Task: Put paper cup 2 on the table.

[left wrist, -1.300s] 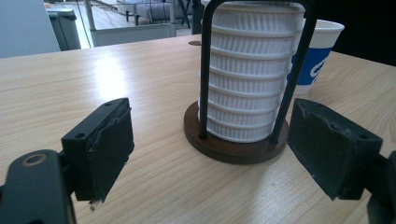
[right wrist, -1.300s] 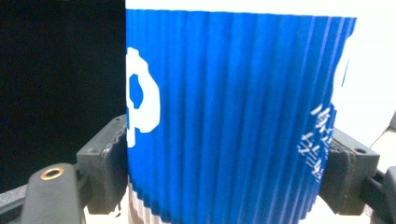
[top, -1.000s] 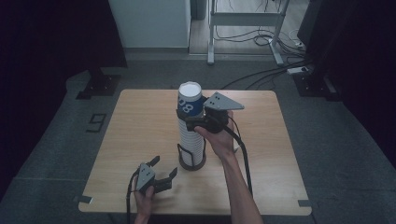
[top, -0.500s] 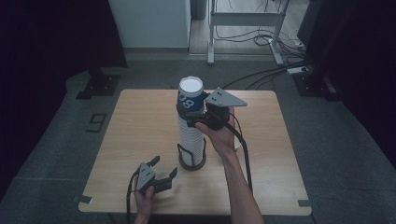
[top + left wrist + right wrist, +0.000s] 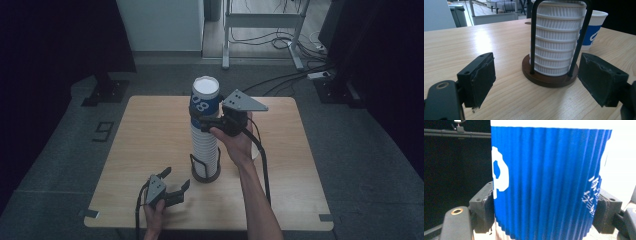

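Table (image 5: 150,130) | blue cup (image 5: 549,182) base cut off, jaws clamping it

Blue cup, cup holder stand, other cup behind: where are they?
blue cup (image 5: 203,104), high view, on its blue side.
cup holder stand (image 5: 549,80), left gripper view, on its brown base.
other cup (image 5: 594,27), left gripper view, on its wall.

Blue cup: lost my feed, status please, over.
Right gripper closing, fingers on blue cup atop white stack. Left gripper open, low on table. Nothing in the way.
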